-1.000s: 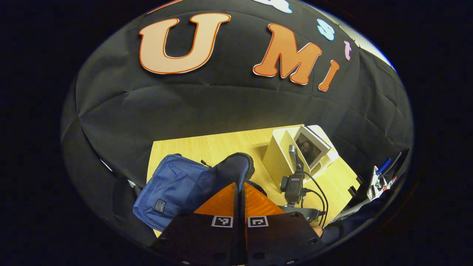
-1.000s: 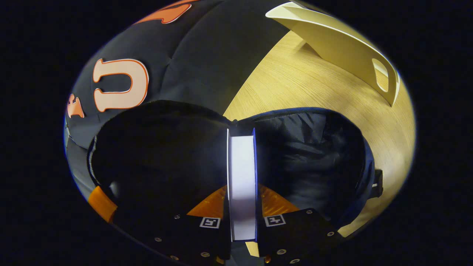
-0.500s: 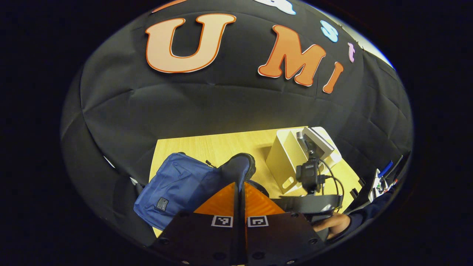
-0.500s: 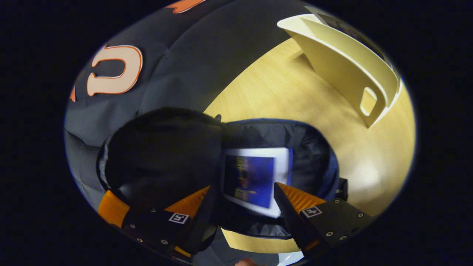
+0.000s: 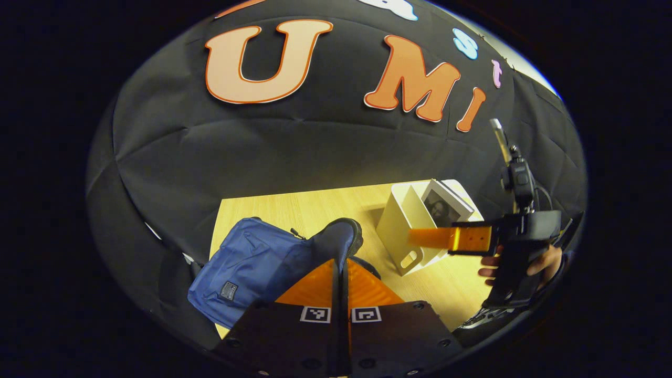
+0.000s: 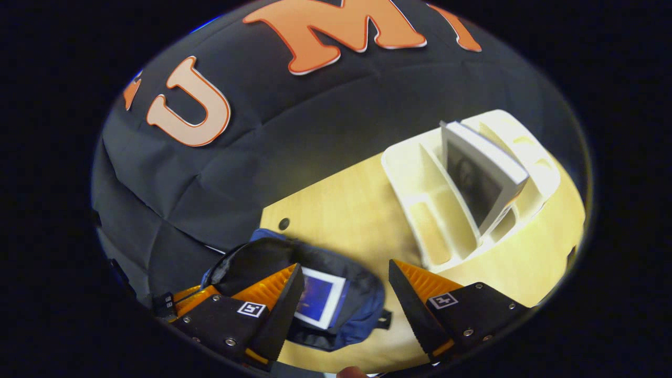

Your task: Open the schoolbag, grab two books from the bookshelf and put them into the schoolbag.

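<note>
My left gripper (image 5: 340, 273) stayed clenched on the flap of the blue schoolbag (image 5: 252, 268). My right gripper (image 6: 344, 289), released with fingers spread, hung above the book (image 6: 319, 298) inside it; beyond, right, the bookshelf (image 6: 420, 178) held another book (image 6: 480, 178).

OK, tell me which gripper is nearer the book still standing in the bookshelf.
Right. The right gripper hangs open just in front of the bookshelf holding the book. The left gripper is shut on the schoolbag's flap, across the table.
</note>
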{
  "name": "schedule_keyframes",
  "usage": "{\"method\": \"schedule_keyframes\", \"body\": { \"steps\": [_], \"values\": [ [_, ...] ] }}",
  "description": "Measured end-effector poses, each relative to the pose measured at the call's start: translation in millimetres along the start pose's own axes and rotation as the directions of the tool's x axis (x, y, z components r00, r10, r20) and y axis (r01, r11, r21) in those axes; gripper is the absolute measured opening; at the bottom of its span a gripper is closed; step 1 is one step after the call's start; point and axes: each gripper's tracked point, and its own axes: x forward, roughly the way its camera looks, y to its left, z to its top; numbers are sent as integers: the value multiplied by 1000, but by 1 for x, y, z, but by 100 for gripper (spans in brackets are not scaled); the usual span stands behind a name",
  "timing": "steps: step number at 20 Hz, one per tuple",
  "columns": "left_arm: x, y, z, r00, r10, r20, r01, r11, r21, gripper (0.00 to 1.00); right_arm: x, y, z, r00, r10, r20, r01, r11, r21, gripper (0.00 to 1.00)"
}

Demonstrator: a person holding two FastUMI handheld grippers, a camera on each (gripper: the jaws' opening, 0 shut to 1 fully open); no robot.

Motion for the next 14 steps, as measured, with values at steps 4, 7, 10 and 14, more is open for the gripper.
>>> {"method": "schedule_keyframes", "body": {
  "steps": [4, 7, 10, 14],
  "values": [
    [3, -2, -3, 1000, -10, 0, 10, 1000, -9, 1, -14, -39, 31, 996, -86, 25, 88, 993, -78, 97],
    [3, -2, -4, 1000, -13, 4, 13, 1000, -17, 1, -28, -61, 50, 992, -125, 5, 125, 983, -134, 97],
    [2, -4, -8, 1000, -21, -3, 21, 1000, -18, 0, -30, -86, 82, 983, -182, 16, 180, 956, -230, 97],
    [4, -6, -13, 1000, -29, -9, 29, 999, -24, 1, -23, -116, 110, 969, -246, -37, 223, 924, -310, 97]
  ]
}}
